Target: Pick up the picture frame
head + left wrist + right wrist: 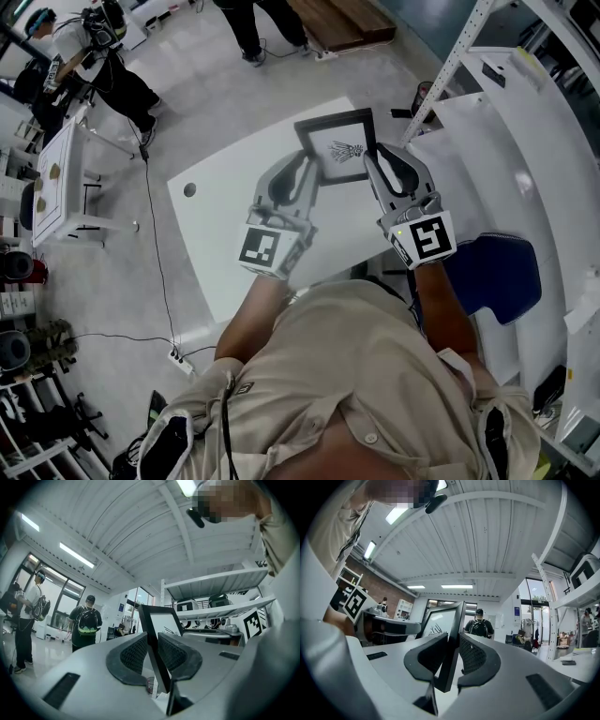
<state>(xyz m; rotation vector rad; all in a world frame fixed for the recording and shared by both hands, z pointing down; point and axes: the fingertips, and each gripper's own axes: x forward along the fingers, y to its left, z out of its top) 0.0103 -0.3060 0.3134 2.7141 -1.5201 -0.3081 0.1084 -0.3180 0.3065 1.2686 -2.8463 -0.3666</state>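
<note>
A black picture frame (pixel 337 145) with a white print and a small dark drawing is held over the far part of the white table (pixel 225 225). My left gripper (pixel 305 175) is shut on the frame's left edge, and my right gripper (pixel 375 161) is shut on its right edge. In the left gripper view the frame (pixel 161 623) stands edge-on, with the left gripper (pixel 153 651) clamped on it. In the right gripper view the frame (pixel 443 623) rises the same way, pinched in the right gripper (pixel 452 656).
White metal shelving (pixel 525 112) runs along the right side. A blue chair (pixel 497 274) sits by my right arm. A small white table (pixel 61 178) and a person (pixel 89 61) are at the far left. A cable (pixel 155 244) trails across the floor.
</note>
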